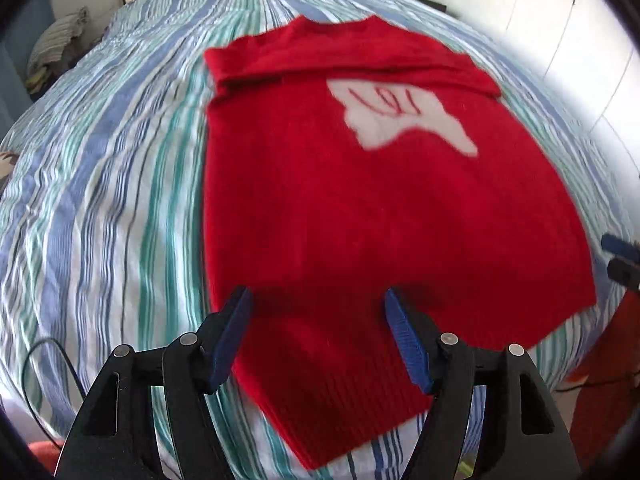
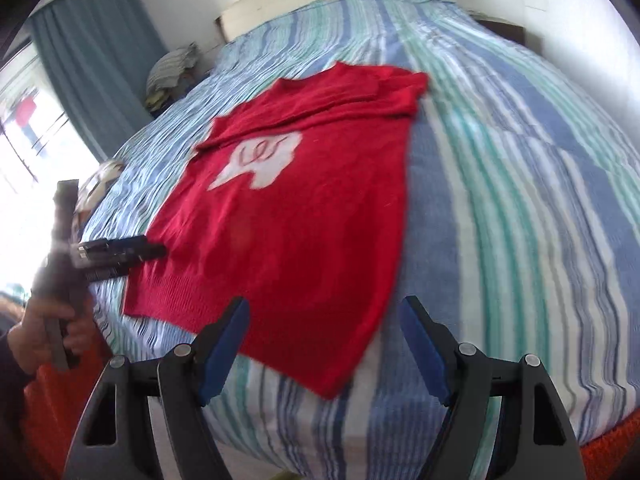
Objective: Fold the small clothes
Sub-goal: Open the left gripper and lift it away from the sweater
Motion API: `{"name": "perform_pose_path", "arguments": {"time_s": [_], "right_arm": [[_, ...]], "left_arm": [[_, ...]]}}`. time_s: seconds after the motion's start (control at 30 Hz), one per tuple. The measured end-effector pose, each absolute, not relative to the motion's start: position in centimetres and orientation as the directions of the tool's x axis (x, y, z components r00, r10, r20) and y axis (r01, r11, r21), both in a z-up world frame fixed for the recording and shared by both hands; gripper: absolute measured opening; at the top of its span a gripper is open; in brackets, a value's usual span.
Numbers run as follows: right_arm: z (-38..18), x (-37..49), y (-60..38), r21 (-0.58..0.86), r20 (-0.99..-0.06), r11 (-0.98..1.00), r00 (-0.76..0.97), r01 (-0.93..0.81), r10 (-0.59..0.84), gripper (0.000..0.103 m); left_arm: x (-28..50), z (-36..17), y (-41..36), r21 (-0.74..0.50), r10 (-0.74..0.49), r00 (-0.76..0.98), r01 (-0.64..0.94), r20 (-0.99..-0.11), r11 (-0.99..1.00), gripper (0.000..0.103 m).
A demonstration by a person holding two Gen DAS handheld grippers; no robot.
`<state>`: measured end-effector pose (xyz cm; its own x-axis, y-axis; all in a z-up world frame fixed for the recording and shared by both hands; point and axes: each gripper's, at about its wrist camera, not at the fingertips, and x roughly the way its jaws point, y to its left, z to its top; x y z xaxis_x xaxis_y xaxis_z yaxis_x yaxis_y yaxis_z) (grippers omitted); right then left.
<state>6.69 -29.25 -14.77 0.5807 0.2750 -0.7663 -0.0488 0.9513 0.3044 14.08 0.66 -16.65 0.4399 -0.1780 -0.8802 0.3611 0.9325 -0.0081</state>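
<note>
my left tongs (image 1: 318, 336) hang released over the near hem of the red sweater (image 1: 360, 208), nothing pinched. my right tongs (image 2: 324, 350) gape empty by its near corner on the striped bed (image 2: 520, 200).

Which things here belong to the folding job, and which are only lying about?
Job: red sweater, left gripper, right gripper, both with jaws open.
Lying about: striped bedspread underneath, pile of clothes, curtain, black cable.
</note>
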Motion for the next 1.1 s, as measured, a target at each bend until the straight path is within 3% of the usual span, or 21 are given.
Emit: {"name": "perform_pose_path", "arguments": {"time_s": [0.13,0.27,0.43,0.67,0.77,1.1], "right_arm": [[-18.5,7.1,-28.5,0.254,-0.883,0.967,0.406,-0.009,0.236,0.076],[-17.0,5.8,-28.8,0.168,-0.895,0.985,0.426,0.04,0.135,0.075],[-13.5,3.4,-30.7,0.151,-0.805,0.981,0.591,0.124,0.049,0.075],[-10.5,2.2,-32.3,0.127,-0.685,0.971,0.726,0.202,-0.062,0.075],[-9.3,1.9,-32.3,0.106,-0.641,0.973,0.762,0.207,-0.092,0.075],[-7.2,0.7,-32.7,0.072,-0.568,0.975,0.812,0.211,-0.134,0.075]], "left_arm": [[10.9,-17.6,1.3,0.017,-0.137,0.434,0.333,-0.89,0.943,0.074],[8.6,-16.4,3.3,-0.05,-0.168,0.417,0.278,-0.893,0.959,0.075],[7.6,-13.9,4.9,-0.14,-0.231,0.528,0.207,-0.817,0.968,0.087],[7.2,-11.1,5.8,-0.241,-0.289,0.624,0.162,-0.726,0.957,0.088],[6.7,-9.1,4.6,-0.233,-0.312,0.644,0.208,-0.698,0.95,0.088],[3.3,1.2,-1.6,-0.318,-0.555,0.657,0.456,-0.51,0.831,0.096]]}}
